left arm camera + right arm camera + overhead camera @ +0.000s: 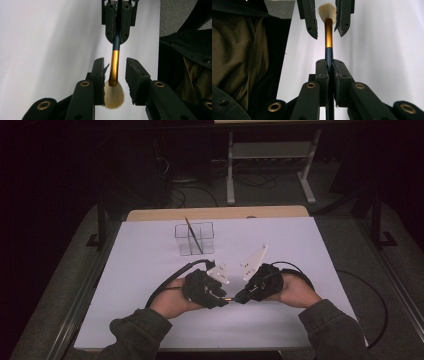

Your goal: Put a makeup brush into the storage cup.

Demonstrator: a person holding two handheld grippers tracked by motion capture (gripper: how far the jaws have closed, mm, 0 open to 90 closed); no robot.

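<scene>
Dim room, dark floor with cables; one white table [150, 270] with a strip of bare wood along its far edge. One person at the near side, two olive sleeves, one gripper in each hand.

Count on the table: one clear container [194, 238], split into compartments, standing toward the far side; one thin brush [193, 235] leaning in it, tip up. Which compartment it sits in, cannot tell.

Second brush, the makeup brush [115, 65], is held off the surface between the two grippers, near the front middle of the table. Parts: dark blue handle, gold ferrule, pale bristle head.

Right gripper [329, 68]: jaws clamped tight on the blue handle, just below the ferrule. In the left gripper view the same pair is seen farther off, pinched on the handle.

Left gripper [115, 75]: jaws stand narrowly apart around the ferrule and bristles, gaps on both sides of the ferrule; bristles lie close against the left-hand pad in the left gripper view.

High view: two grippers [230, 297] nose to nose, two grey three-cornered plates on top, one cable trailing from each.
</scene>
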